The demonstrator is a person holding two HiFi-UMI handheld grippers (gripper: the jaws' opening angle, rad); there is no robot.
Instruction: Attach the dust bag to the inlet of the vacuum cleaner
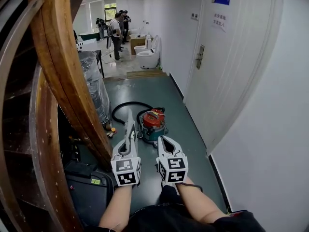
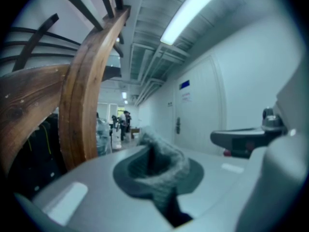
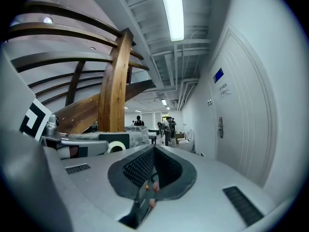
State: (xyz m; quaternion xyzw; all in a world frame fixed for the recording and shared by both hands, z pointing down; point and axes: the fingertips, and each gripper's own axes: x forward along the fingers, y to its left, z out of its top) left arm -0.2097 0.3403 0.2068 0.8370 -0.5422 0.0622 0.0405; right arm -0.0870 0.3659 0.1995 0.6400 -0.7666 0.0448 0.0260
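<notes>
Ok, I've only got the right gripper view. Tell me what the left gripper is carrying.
Observer: The left gripper is shut on grey fabric, seemingly the dust bag.
Operator: Now find me the vacuum cleaner.
Observer: The vacuum cleaner, red-topped, stands on the green floor just ahead of the left gripper.
Operator: And give me the hose.
Observer: A black hose loops on the floor beyond it, curving left.

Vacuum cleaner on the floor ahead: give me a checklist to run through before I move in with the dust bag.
1. Dust bag pinched in left gripper: ok.
2. Right gripper shut, nothing in it: ok.
3. Vacuum cleaner in sight on the floor ahead: ok.
4. Its inlet visible: cannot tell.
5. Black hose clear of the approach: cannot tell.
</notes>
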